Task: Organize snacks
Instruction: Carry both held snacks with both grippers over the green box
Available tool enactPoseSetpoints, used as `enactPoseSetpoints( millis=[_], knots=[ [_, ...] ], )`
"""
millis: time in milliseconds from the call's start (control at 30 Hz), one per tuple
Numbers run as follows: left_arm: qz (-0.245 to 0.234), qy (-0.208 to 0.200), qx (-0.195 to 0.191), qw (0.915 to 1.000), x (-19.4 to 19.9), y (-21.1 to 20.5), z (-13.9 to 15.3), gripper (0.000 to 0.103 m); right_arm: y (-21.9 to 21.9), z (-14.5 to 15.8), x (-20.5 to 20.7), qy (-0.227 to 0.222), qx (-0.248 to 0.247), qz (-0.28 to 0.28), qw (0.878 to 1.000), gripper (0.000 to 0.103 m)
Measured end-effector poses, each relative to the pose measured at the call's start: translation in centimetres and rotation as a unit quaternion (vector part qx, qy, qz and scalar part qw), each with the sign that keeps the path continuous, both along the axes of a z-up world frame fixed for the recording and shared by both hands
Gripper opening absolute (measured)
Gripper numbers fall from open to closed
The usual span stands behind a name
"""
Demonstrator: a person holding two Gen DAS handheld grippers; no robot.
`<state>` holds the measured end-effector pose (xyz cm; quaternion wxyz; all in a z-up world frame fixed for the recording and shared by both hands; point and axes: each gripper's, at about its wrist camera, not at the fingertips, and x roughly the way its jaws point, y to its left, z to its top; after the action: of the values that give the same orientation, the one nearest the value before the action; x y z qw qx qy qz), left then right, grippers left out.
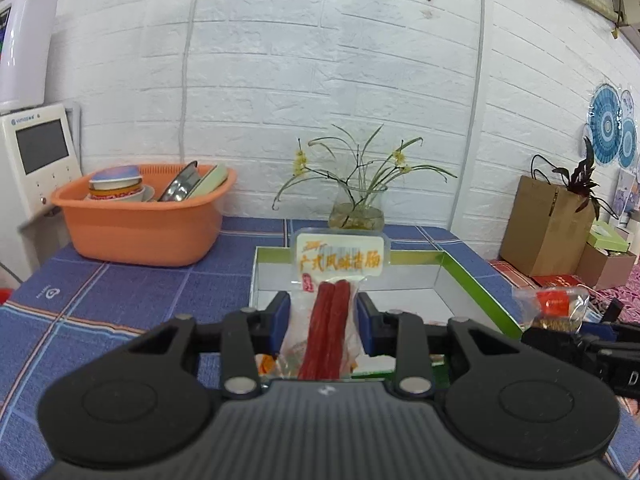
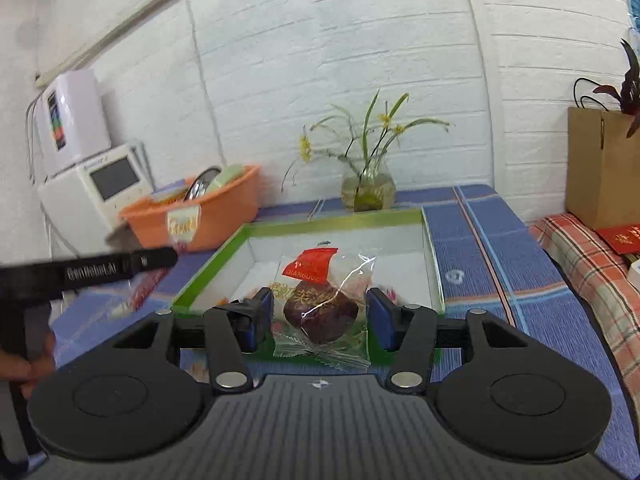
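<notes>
Centrally in the left wrist view, the left gripper (image 1: 323, 322) pinches a clear sausage pack (image 1: 332, 312) between its blue pads (image 1: 280, 320), which press both sides of the plastic. The pack stands upright, its yellow label with orange characters at the top and two red sausages running down the middle. Behind it, across the middle of the frame, lies the green-edged white box (image 1: 472, 280) on the blue checked tablecloth (image 1: 120, 300).

At the lower centre of the right wrist view, the right gripper (image 2: 320, 318) has its fingers spread moderately around a clear-wrapped dark pastry (image 2: 320, 312) with a red label. The pads (image 2: 380, 318) sit close to the wrapper's edges; whether they actually clamp it, I cannot tell. The pastry hangs over the near rim of the box (image 2: 434, 256).

An orange basin (image 1: 140, 224) of dishes occupies the left middle, and a glass vase (image 1: 358, 208) with yellow flowers stands at the centre, against the white brick wall.
</notes>
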<state>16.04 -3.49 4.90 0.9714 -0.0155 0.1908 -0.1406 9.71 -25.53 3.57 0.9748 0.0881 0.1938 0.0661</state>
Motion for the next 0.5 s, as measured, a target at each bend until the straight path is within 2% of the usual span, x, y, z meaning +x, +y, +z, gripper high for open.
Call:
enactPoseSetpoints(
  millis=[100, 200, 267, 300, 333, 433, 500],
  knots=[
    [-0.002, -0.006, -0.003, 1.0, 1.5, -0.9, 0.1, 0.033, -0.3, 0.9, 1.3, -0.028, 0.006, -0.04, 0.999, 0.087],
    [-0.002, -0.014, -0.029, 0.9995, 2.7, -1.0, -0.1, 0.033, -0.7, 1.4, 2.0, -0.057, -0.001, -0.072, 0.996, 0.087],
    [0.0, -0.015, -0.051, 0.9986, 3.2, -0.9, -0.7, 0.033, -0.8, 1.3, 2.7, -0.059, -0.006, -0.079, 0.995, 0.087],
    [0.001, -0.007, -0.06, 0.9982, 3.7, -1.0, -1.1, 0.033, -0.8, 1.0, 3.2, -0.054, -0.008, -0.081, 0.995, 0.087],
    [-0.008, 0.006, -0.051, 0.9987, 4.3, -1.4, -1.4, 0.033, -0.5, 0.6, 3.7, -0.046, -0.011, -0.08, 0.996, 0.087],
    [-0.009, 0.008, -0.033, 0.9994, 4.8, -1.8, -2.2, 0.033, 0.4, -0.9, 6.2, 0.001, -0.015, -0.073, 0.997, 0.087],
    [-0.007, 0.006, -0.025, 0.9997, 4.9, -1.7, -2.4, 0.034, 0.9, -1.8, 7.8, 0.039, -0.001, -0.069, 0.997, 0.087]
  ],
)
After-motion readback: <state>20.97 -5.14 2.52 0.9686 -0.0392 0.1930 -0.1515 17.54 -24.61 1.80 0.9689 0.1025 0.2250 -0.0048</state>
